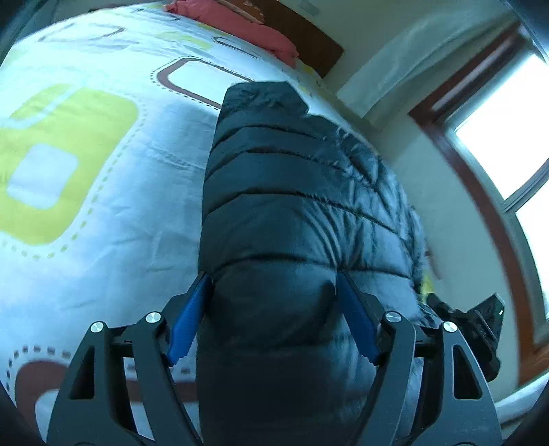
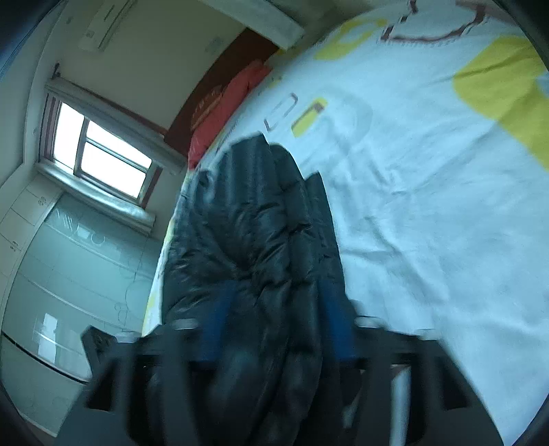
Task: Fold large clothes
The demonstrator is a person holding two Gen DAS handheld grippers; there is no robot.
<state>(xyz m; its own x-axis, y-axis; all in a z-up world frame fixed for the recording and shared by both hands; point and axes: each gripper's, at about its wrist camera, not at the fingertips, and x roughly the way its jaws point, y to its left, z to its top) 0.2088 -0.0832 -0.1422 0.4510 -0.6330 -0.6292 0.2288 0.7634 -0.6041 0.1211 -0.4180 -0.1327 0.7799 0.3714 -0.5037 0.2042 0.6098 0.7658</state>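
Note:
A black quilted puffer jacket [image 1: 295,192] lies lengthwise on the bed, near its window-side edge. My left gripper [image 1: 274,284] has its blue pads pressed into the jacket's near end, with thick padded fabric bulging between them. In the right wrist view the same jacket [image 2: 254,223] runs away from the camera. My right gripper [image 2: 274,295] is blurred by motion; its blue pads sit on either side of a bunched fold of the jacket. The right gripper's black body also shows at the left wrist view's lower right [image 1: 480,326].
The bed cover [image 1: 103,192] is white with green and brown rounded squares. A red pillow [image 1: 240,27] lies at the brown headboard [image 1: 308,37]. A window [image 2: 103,151] and pale cupboards [image 2: 68,274] stand past the bed's edge.

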